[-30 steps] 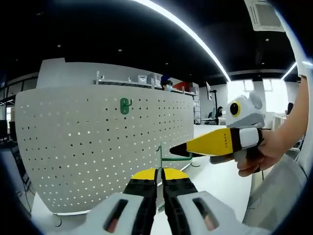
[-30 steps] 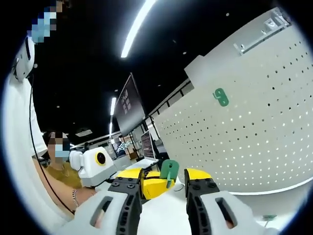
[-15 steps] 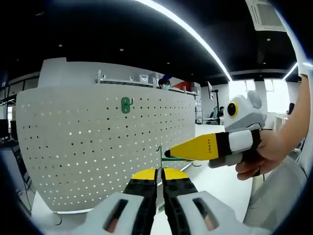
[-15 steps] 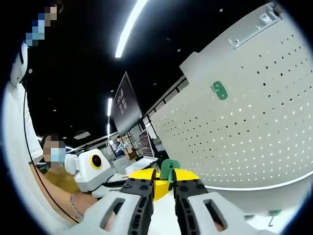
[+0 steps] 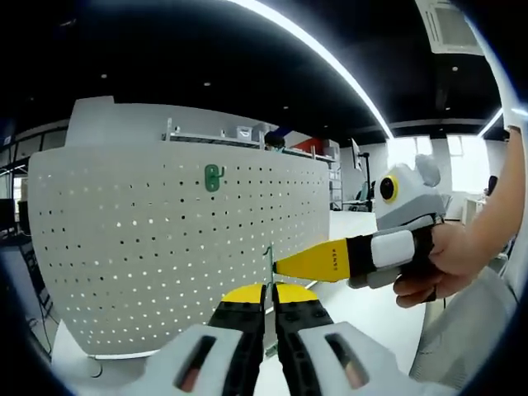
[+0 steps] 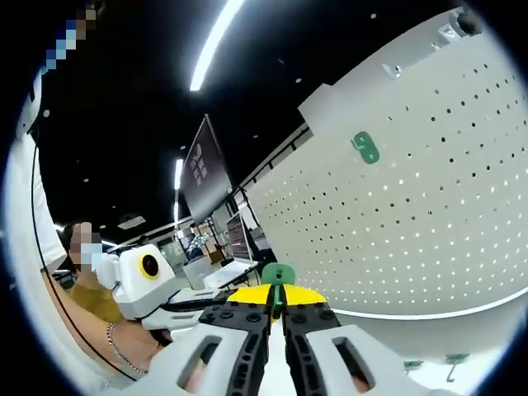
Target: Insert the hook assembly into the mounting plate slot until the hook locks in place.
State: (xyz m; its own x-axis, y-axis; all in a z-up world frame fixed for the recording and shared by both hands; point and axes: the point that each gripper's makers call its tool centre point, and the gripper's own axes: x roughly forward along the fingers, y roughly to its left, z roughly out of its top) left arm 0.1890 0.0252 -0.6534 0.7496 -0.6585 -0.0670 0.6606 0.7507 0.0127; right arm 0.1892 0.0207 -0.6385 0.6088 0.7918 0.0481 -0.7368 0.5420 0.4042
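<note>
A white pegboard (image 5: 165, 247) stands upright on the table, with a small green mounting plate (image 5: 213, 176) high on it. The same plate (image 6: 365, 147) and pegboard (image 6: 429, 214) lie to the right in the right gripper view. A thin green hook (image 5: 268, 254) rises from between the fingertips of my left gripper (image 5: 269, 290), which is shut on it, well short of the board. My right gripper (image 5: 282, 266) reaches in from the right, its yellow tips closed on the same hook. In its own view the right gripper (image 6: 277, 297) pinches the hook's green head (image 6: 278, 274).
A person's hand (image 5: 437, 268) holds the right gripper. The white table (image 5: 371, 305) runs past the board's right side. Small green parts (image 6: 454, 359) lie on the table below the board. A dark monitor (image 6: 202, 177) and a seated person (image 6: 87, 285) are at the left.
My right gripper moved in toward the hook and its jaws went from open to shut on the green head. The left gripper held still, shut on the hook.
</note>
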